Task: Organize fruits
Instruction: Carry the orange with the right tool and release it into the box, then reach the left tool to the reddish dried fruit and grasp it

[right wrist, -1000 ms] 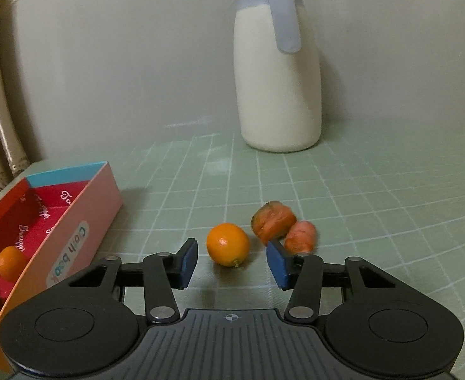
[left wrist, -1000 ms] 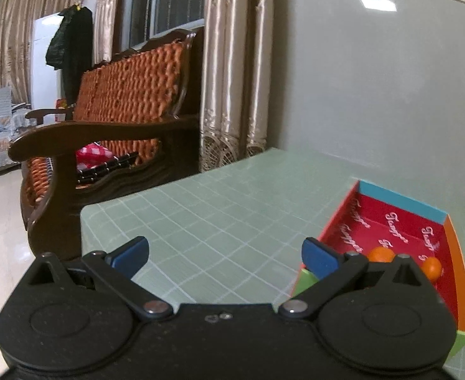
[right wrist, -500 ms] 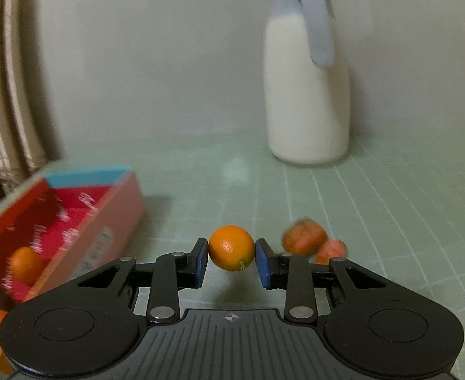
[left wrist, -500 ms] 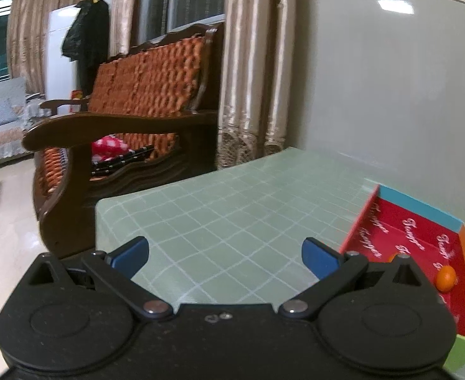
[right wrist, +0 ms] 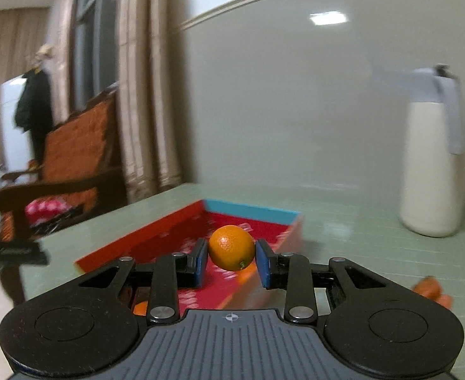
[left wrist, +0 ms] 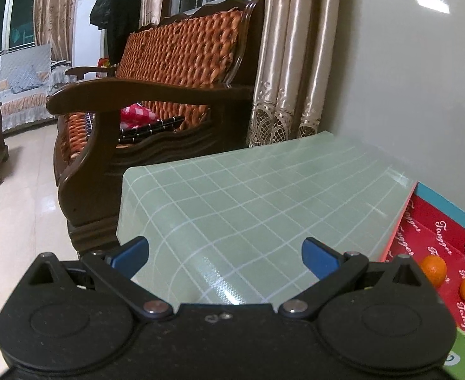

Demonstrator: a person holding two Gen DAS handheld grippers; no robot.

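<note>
My right gripper (right wrist: 231, 261) is shut on a small orange (right wrist: 231, 247) and holds it in the air above the open red box (right wrist: 169, 231) with the blue end wall. Another orange (right wrist: 140, 308) shows low in the box behind my left finger. Two reddish fruits (right wrist: 432, 289) lie on the table at the right. In the left wrist view, my left gripper (left wrist: 224, 258) is open and empty over the green gridded table (left wrist: 248, 196). The red box (left wrist: 435, 234) lies at its right with two oranges (left wrist: 433, 270) inside.
A cream jug with a grey lid (right wrist: 432, 164) stands at the back right by the wall. A wooden sofa (left wrist: 156, 101) and curtains (left wrist: 289, 63) stand beyond the table's left edge (left wrist: 123, 202). The wall (left wrist: 406, 95) runs along the far side.
My right gripper closed on the orange, lifted it off the table and swung left to above the red box. My left gripper drifted left, staying open.
</note>
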